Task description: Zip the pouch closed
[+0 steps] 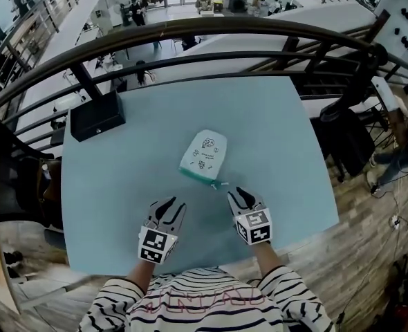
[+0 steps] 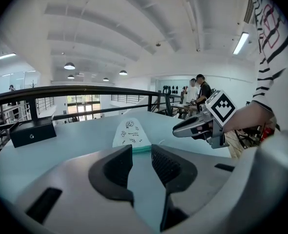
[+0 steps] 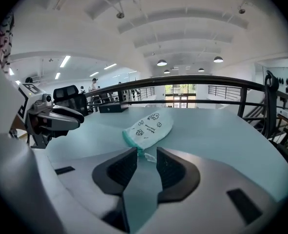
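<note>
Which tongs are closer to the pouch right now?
Right. The right tongs sit just short of the pouch, at the right end of its teal zipper edge. The left tongs hang farther back, off the left end.

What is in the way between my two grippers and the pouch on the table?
Nothing visible. Only bare table lies between the pouch and the left gripper and right gripper, both open. The black box sits well aside.
</note>
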